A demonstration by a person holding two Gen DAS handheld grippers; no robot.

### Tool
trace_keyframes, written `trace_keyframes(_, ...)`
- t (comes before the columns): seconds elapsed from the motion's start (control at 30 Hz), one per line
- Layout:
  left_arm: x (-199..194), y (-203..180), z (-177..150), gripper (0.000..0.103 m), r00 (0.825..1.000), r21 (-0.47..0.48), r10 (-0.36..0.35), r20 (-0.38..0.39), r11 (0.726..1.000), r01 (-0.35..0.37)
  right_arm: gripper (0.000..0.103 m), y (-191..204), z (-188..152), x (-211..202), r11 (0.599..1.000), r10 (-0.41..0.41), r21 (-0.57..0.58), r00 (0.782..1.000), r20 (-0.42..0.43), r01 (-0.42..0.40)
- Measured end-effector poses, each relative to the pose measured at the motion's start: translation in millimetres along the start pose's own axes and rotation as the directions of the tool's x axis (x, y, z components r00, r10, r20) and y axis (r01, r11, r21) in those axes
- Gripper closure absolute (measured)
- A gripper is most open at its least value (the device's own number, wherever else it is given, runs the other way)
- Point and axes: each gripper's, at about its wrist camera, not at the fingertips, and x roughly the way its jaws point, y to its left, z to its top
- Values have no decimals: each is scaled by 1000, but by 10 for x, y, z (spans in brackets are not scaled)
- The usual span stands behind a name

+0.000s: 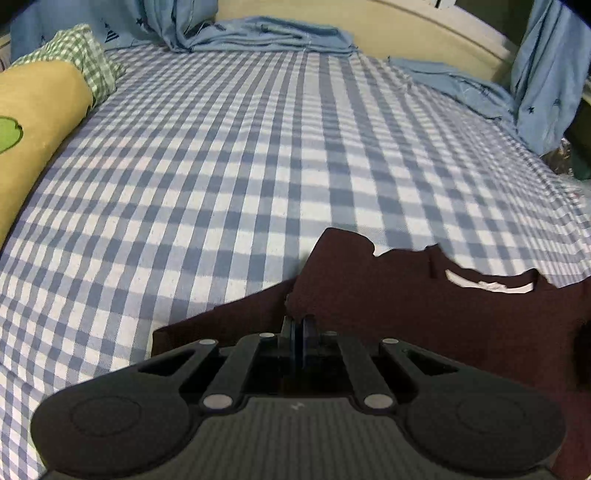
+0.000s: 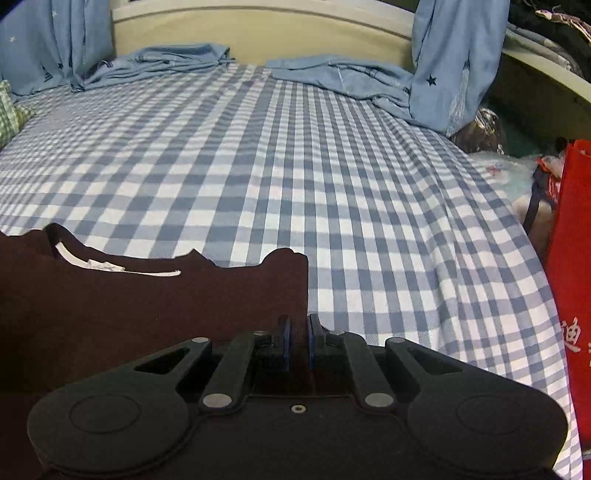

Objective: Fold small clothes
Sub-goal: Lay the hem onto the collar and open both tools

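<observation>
The dark maroon garment lies at the near edge of the bed, and both tools are on it, one at each side, so this looks like the lift that starts a fold. The left hand-held gripper has its blue pads pressed together with a raised bit of the garment's left edge pinched between them. The right hand-held gripper is nipped in on the cloth's right-hand border, pads nearly touching with the maroon edge running down between them. To do this well, I'd say both pinches want to stay level with each other and the cloth taut between them, so the far edge travels as one straight line and no slack bunches in the middle; if one side leads, the fold should come out skewed. The fabric looks soft and matte, probably a knit, limp enough to droop off the pinch, with a ragged-looking upper outline where it is rumpled. A white label shows in the opening at its top, which suggests the neck points away from the cameras. Under it the blue-and-white checked sheet is smooth and flat, a good surface for sliding and pressing a crease. Further out, light blue cloths with small stars lie crumpled along the cream headboard, a mustard cushion sits at the left, and a red bag stands at the right edge of the bed.
</observation>
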Motion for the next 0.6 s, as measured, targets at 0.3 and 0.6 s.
trace_keyframes(0.3,255,118,-43,98,996,-58,1,-85,998,-6,93,63,-47,280,999,-46,3,996,-70,46)
trace_keyframes(0.6,29,143,32,42,997,-94,15,-80,995,-22,55,39,-126,214,998,-47,35,996,-82,50)
